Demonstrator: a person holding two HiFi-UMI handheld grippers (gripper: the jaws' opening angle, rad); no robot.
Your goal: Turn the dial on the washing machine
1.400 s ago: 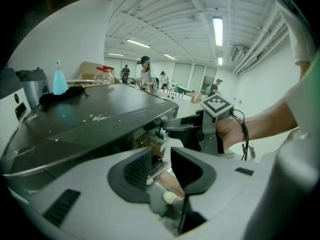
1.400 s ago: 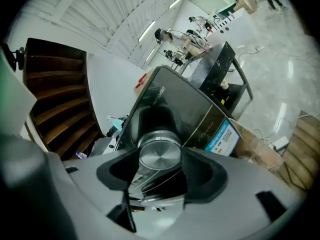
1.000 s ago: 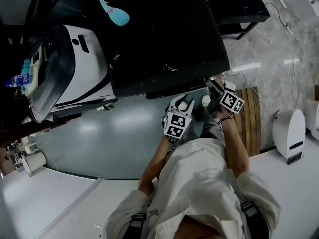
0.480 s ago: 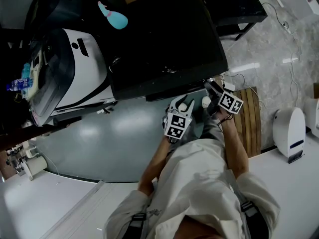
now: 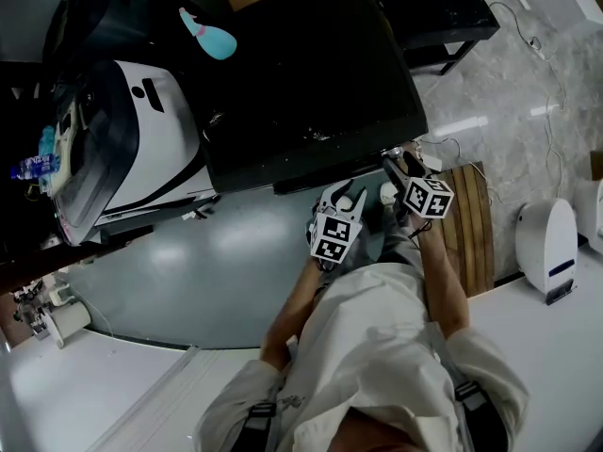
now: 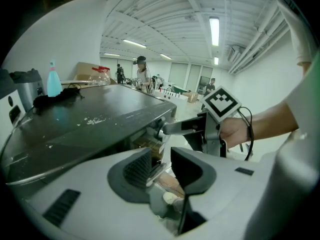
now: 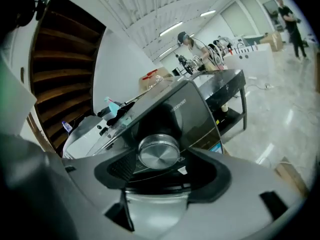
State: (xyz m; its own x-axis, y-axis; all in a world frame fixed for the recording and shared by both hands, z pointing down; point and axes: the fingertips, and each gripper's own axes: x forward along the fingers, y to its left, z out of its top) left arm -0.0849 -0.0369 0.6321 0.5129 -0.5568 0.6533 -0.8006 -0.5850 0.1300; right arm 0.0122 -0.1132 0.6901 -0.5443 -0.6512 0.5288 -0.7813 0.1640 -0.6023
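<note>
Dial, a round silver knob, sits on the dark front panel of the washing machine, at the corner nearest the person, and it fills the middle of the right gripper view. The right gripper points at it with its jaws spread wide. They have just been opening, and the knob stands between the two pads with a dark gap on each side, so neither pad presses on it. The left gripper hangs just beside the right one, in front of the machine. Its jaws are a little apart with nothing clamped between them. A blue spray bottle lies on the machine's black top near the far edge, and a white appliance stands next to the machine.
</note>
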